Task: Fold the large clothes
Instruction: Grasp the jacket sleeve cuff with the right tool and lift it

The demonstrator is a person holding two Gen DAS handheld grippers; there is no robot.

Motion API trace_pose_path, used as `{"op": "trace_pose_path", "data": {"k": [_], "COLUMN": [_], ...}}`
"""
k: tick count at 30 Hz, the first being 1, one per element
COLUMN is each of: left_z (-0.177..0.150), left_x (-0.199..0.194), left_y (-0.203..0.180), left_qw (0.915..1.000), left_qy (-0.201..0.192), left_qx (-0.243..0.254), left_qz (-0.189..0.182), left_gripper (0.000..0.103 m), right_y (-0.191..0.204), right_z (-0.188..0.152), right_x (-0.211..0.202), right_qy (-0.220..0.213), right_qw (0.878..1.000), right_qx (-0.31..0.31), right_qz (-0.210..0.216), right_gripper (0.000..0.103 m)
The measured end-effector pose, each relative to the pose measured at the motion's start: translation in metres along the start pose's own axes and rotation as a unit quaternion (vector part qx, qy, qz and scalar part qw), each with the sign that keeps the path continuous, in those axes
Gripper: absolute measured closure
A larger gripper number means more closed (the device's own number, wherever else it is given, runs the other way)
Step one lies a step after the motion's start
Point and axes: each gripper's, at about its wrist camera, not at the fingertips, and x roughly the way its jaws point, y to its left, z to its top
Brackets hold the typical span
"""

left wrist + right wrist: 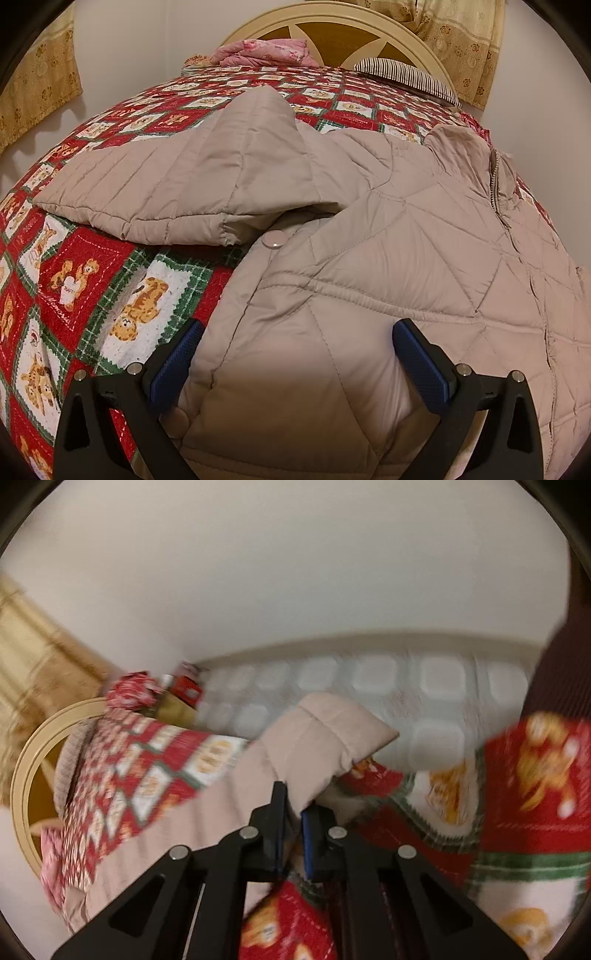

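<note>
Right gripper (293, 823) clamped on beige quilted jacket sleeve (325, 734); left gripper (295, 354) wide astride hem; carry sleeve flat across body.

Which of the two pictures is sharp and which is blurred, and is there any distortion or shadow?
Left wrist view: sharp; the jacket stitching and the bedspread bears read clearly, the fisheye bulges the bed, and a shadow darkens the jacket between the left claw fingers. Right wrist view: motion blur smears the bedspread, sleeve and floor; only the right claw is crisp.
</note>
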Motion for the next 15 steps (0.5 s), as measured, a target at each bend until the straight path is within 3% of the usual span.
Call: {"op": "trace_pose_path", "data": {"k": [3, 6, 10, 15], "left_z": [0.0, 0.0, -0.001, -0.002], "left_x": [0.0, 0.0, -0.002, -0.003], "left_y": [0.001, 0.003, 0.007, 0.009], "left_qw": [1.0, 1.0, 0.9998, 0.9995], "left_qy": [0.0, -0.001, -0.003, -0.006], "left_qx": [-0.002, -0.004, -0.01, -0.016], "left_qz": [-0.003, -0.008, -0.018, -0.027], "left_gripper": [0.001, 0.001, 0.001, 0.001], "right_y": [0.04, 0.093, 0.183, 0.267], "right_z": [0.001, -0.009, -0.054, -0.136], "right_x": [-0.037, -0.08, -0.133, -0.141], "right_qy": [-0.031, -0.065, -0.085, -0.032], "right_qw": [0.997, 0.985, 0.95, 0.907], "right_qx": [-0.064, -0.146, -0.267, -0.354], "right_qz": [0.033, 0.063, 0.138, 0.225], "right_gripper": [0.093, 0.093, 0.093, 0.093]}}
